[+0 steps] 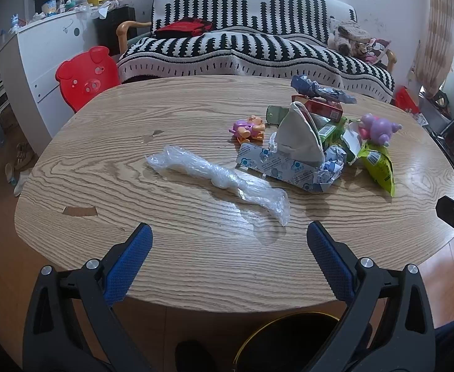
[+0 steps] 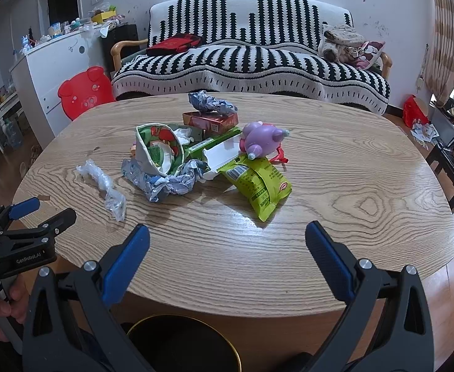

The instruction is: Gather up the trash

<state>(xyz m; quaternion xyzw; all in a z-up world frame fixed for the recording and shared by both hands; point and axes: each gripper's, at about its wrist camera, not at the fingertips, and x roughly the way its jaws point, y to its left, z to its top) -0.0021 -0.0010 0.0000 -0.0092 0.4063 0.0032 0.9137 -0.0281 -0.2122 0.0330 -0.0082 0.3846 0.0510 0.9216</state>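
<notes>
The table (image 1: 196, 266) carries a heap of litter toward its far middle, and a dark bin (image 2: 183, 344) sits on the floor just under the near edge. The heap (image 2: 196, 155) mixes wrappers, a torn cup, a red box (image 2: 209, 121) and a green packet (image 2: 257, 186), with a purple toy (image 2: 262, 139) resting on it. Nearer the left lies a clear plastic wrap (image 1: 217, 176), apart from the heap. It looks featherlight, limp and slick, so it would likely crumple; pinching its bunched middle seems the surest hold. The left gripper (image 1: 230, 238) hovers over the near edge, jaws spread wide and empty. The right gripper (image 2: 227, 238) hangs likewise, wide open, holding nothing.
</notes>
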